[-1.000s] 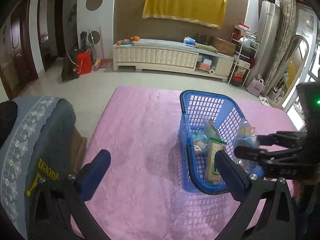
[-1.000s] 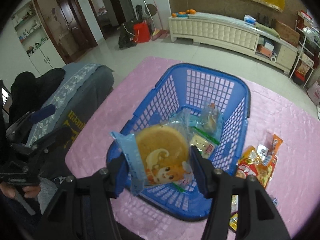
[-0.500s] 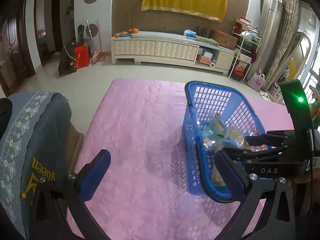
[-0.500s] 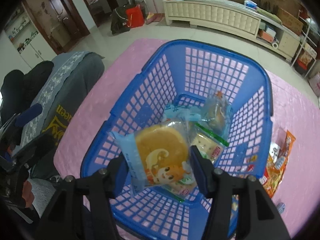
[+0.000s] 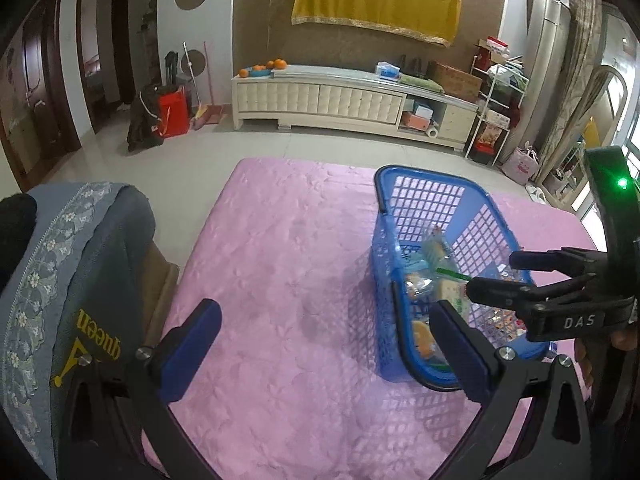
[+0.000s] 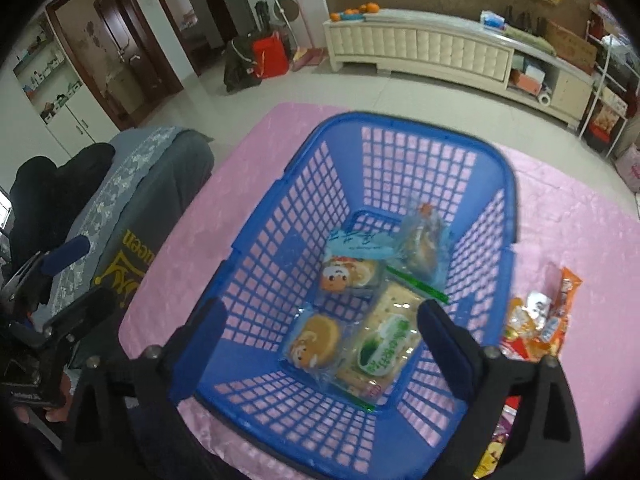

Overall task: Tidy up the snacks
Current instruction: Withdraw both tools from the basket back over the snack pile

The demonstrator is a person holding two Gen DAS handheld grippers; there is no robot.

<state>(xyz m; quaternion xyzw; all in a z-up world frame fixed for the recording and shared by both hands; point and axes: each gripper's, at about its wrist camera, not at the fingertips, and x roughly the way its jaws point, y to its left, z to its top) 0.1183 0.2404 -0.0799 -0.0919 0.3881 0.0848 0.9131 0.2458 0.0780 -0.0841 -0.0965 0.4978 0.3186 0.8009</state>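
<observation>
Right gripper point(image 6: 320, 322) poised over blue basket point(image 6: 404, 136), jaws spread wide, nothing between them; jaws have just been opening. Round cake packet point(image 6: 314, 342) lying loose on basket floor directly below, near the basket's near-left corner, so evidently dropped there. Beside it in the basket: green-labelled cracker pack point(image 6: 384, 344) against the near-right side, cartoon-face packet point(image 6: 348, 274) at centre, clear-wrapped snack point(image 6: 420, 244) toward the far-right wall. Gripper held high above the rim, probably so packets fall in flat without fingers catching the mesh walls.

Left gripper point(image 5: 324, 344) idle, well left of the basket, fingers released and apart over bare cloth, holding nothing. Likely parked clear to leave the basket mouth free for the other hand.

Unsorted snacks point(image 6: 536, 324) heaped just outside the basket's right wall, near enough for short reaches. Judged: task partway, several packets still to go in.

Surface: pink quilted cloth point(image 5: 280, 240), soft and patterned, basket resting flat on it. Grey chair cover with yellow lettering point(image 5: 72, 280) left of the basket, beyond the cloth's edge. Room beyond the basket: pale tiled floor, long cream cabinet point(image 5: 320, 98) with oranges on top, yellow drape point(image 5: 376, 0) on the wall above, red bag point(image 5: 174, 114) and brooms by a dark doorway.
</observation>
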